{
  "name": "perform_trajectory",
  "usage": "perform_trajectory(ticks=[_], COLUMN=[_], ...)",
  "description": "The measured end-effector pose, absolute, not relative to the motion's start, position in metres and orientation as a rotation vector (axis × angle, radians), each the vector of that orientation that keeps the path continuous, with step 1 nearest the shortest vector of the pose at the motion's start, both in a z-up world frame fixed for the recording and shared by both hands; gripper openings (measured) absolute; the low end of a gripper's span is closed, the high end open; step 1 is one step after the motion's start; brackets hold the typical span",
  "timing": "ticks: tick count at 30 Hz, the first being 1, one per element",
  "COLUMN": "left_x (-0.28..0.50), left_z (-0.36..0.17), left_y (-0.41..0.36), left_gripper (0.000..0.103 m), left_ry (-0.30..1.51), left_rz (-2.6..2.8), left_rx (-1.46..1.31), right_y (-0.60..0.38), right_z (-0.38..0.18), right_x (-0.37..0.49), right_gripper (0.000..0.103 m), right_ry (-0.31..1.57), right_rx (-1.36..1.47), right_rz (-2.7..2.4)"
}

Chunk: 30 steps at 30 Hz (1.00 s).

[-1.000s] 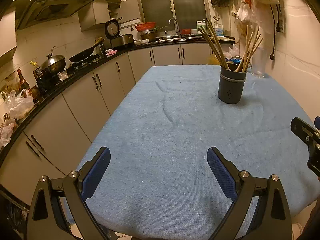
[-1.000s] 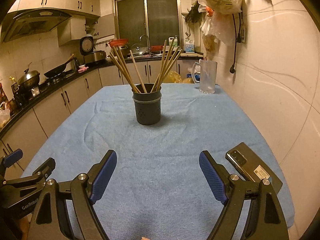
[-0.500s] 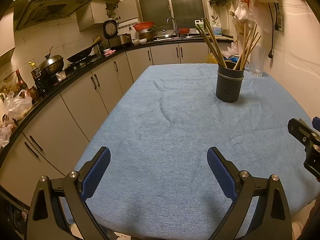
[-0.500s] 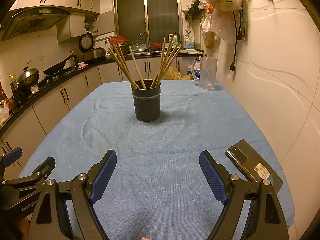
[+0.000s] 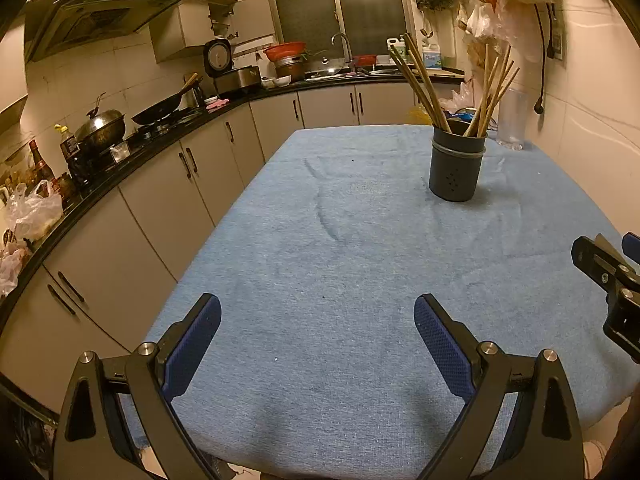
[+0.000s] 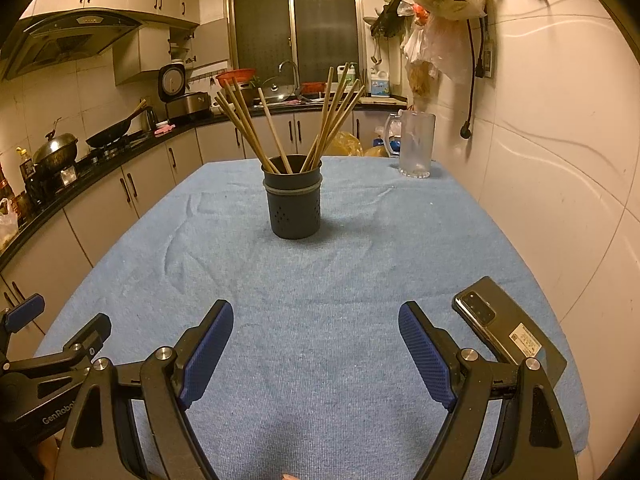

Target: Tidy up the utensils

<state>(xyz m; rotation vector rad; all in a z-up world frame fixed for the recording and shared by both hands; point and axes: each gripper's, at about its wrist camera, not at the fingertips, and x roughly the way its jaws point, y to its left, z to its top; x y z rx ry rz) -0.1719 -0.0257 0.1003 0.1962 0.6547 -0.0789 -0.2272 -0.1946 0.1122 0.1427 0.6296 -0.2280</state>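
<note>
Right tongs (image 6: 316, 318) alone show phone (image 6: 508, 334) beside chopstick holder (image 6: 296, 208).

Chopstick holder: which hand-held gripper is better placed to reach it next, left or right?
Probably the right hand-held gripper. In its view the chopstick holder stands almost straight ahead between its open fingers. From the left hand-held gripper the holder sits off to the right, so it would need to swing across.

Home kitchen: range hood (image 5: 100, 16), wok (image 5: 160, 110), sink faucet (image 6: 289, 70).
</note>
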Motion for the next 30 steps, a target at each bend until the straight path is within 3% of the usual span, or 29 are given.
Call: perform_trajectory(ticks=[30], left_x=[-0.1729], left_z=[0.0997], left_y=[-0.0267], left_gripper=[0.097], left_ry=[0.652], left_rz=[-0.085], left_rx=[0.202], right_y=[-0.1934], right_z=[0.1095], right_x=[-0.2255], right_gripper=[0.088], right_ry=[0.65], right_rx=[0.147], right_rz=[-0.227])
